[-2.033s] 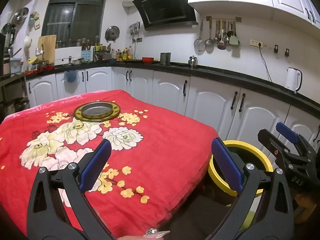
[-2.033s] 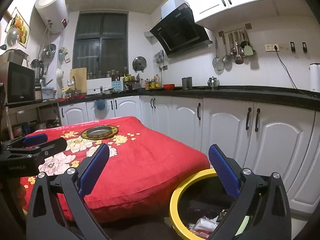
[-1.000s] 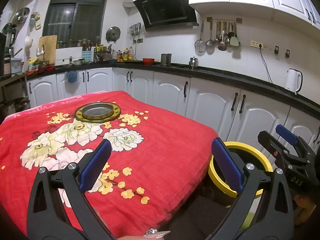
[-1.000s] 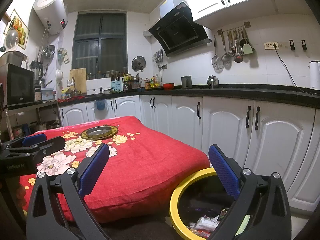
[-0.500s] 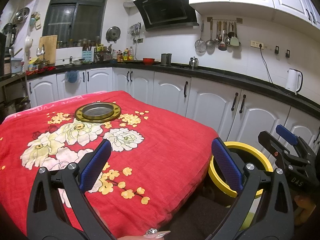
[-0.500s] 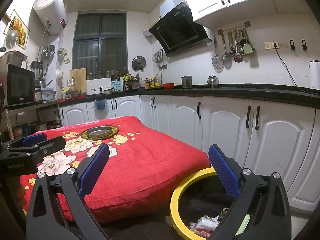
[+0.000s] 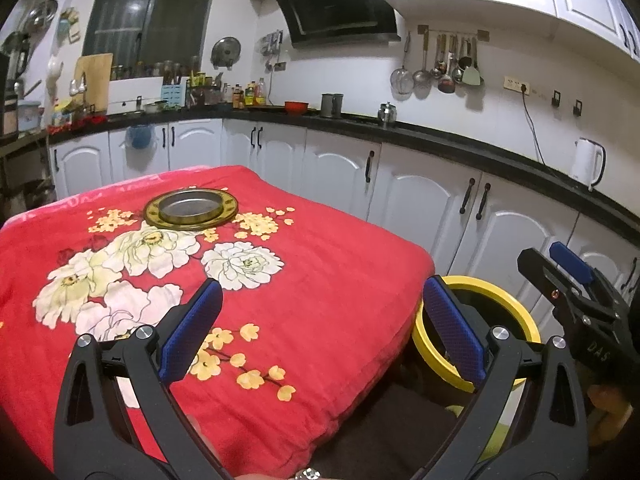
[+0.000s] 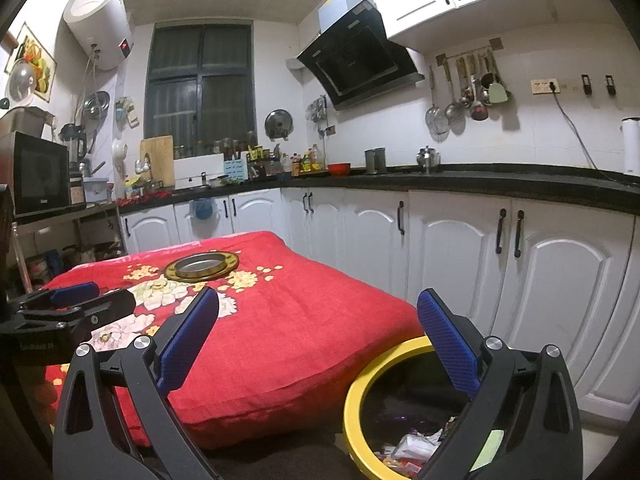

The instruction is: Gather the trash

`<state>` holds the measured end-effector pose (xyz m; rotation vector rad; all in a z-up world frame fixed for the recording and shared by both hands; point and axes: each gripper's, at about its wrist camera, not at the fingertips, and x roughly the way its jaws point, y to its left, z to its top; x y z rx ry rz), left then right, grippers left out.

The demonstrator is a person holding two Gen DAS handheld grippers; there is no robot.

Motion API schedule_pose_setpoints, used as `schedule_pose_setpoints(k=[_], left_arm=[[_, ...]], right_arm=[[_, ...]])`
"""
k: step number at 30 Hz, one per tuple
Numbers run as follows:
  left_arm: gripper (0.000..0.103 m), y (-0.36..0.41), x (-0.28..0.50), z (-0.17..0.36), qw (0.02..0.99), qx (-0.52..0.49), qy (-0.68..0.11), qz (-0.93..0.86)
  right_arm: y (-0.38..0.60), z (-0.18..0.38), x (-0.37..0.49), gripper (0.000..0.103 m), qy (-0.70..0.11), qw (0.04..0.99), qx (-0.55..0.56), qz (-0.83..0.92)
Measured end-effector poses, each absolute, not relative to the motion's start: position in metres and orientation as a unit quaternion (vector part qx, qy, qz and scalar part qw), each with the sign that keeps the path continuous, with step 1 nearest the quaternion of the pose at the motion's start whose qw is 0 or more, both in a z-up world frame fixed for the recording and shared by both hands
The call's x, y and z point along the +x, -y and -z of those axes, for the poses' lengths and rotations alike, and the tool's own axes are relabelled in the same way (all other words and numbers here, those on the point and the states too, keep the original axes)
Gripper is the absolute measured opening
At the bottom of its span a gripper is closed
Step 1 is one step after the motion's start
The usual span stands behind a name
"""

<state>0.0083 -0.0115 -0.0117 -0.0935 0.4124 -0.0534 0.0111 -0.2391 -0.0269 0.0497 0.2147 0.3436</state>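
Observation:
A yellow-rimmed trash bin (image 8: 360,384) stands on the floor at the table's right corner, with wrappers and scraps of trash (image 8: 416,446) lying in its bottom. In the left wrist view the same bin (image 7: 516,312) shows past the table edge. My left gripper (image 7: 316,328) is open over the red floral tablecloth (image 7: 320,280), nothing between its blue pads. My right gripper (image 8: 316,336) is open too, held above the bin's rim and the table corner. Each gripper appears in the other's view, the right one (image 7: 568,276) at the right edge and the left one (image 8: 76,300) at the left.
A round metal tray with a gold rim (image 7: 190,208) lies at the far side of the table (image 8: 280,320). White cabinets (image 8: 560,280) under a black counter run along the back and right walls. A microwave (image 8: 36,172) sits on a shelf at the left.

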Motion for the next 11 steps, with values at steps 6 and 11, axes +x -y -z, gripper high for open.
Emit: schedule_pose_setpoints(k=[6, 11], left_arm=[[0.092, -0.031, 0.015, -0.008, 0.973, -0.085, -0.212, -0.029], [0.092, -0.165, 0.015, -0.028, 0.947, -0.128, -0.219, -0.195]], right_arm=[[0.198, 0.011, 0.022, 0.097, -0.116, 0.965, 0.006, -0.236], [0.087, -0.002, 0.047, 0.097, -0.191, 0.913, -0.027, -0.361]])
